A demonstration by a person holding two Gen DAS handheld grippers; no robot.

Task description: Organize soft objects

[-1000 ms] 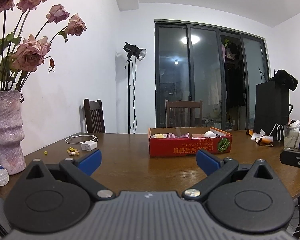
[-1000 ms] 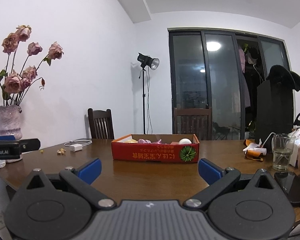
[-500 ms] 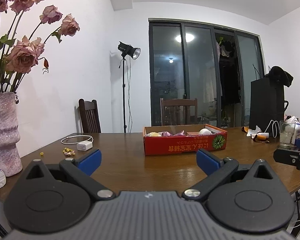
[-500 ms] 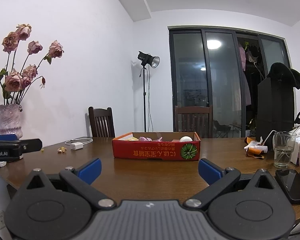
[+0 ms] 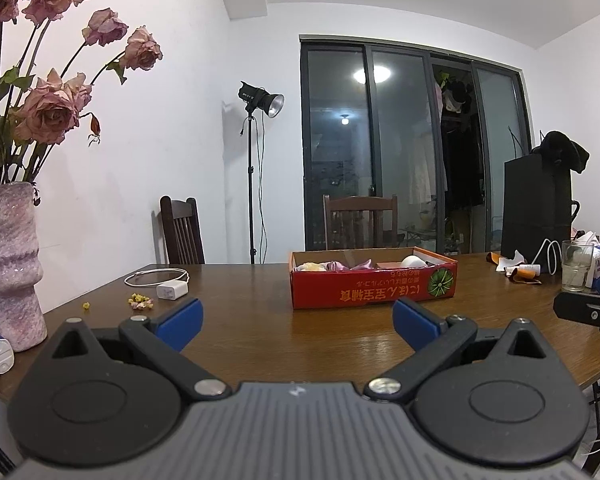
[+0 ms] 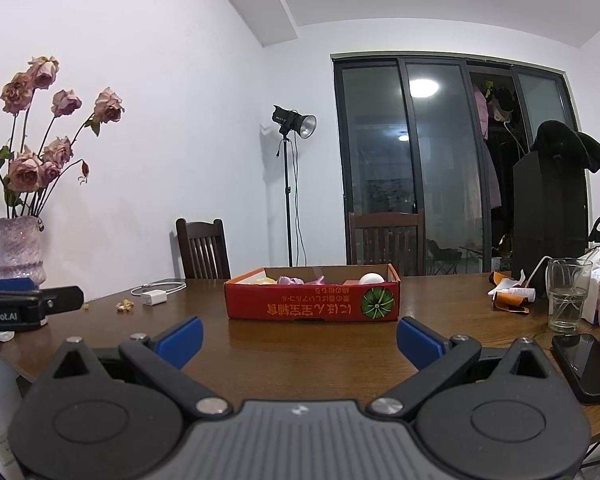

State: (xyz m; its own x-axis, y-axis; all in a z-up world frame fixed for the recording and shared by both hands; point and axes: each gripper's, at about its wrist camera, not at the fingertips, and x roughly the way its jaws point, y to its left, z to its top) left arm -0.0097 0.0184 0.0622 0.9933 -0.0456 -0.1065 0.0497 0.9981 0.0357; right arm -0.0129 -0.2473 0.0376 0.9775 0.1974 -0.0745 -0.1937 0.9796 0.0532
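— Table (image 5: 260, 344) first: dark brown wood, filling the lower half of both views, two wooden chairs (image 5: 182, 230) pushed in along the far side.

— And behind that?

— Glass sliding doors (image 5: 412, 148), dark outside, with a ceiling lamp mirrored in them. Studio light on a stand (image 5: 260, 100) left of the doors. Black bag (image 6: 548, 216) at the right end of the table, something dark and furry draped on top.

— On the table itself?

— Pink vase of wilted roses (image 5: 8, 260) at the left edge. Red cardboard box (image 5: 374, 284) near the middle, lid off, lettering upside down from this side. Soft objects (image 5: 332, 266) lying inside: something yellow, something pink or purple, and a white round one (image 6: 371, 279) toward the right end. Cannot tell exactly what each is.

— Smaller bits?

— Glass of water (image 6: 568, 300) at the right, a black phone (image 6: 584, 364) lying flat nearer this edge. White charger with coiled cable (image 5: 172, 290) on the left, a few yellowish crumbs (image 5: 140, 302) just beside. Orange and white wrappers (image 5: 516, 270) near the glass.

— Grippers?

— Left gripper (image 5: 296, 320): blue pads spread wide, nothing between, held above the near part of the table, well short of the box. Right gripper (image 6: 298, 338): same wide spread, likewise holding nothing, facing the box from the near side. Each visible at the edge of the other's view.
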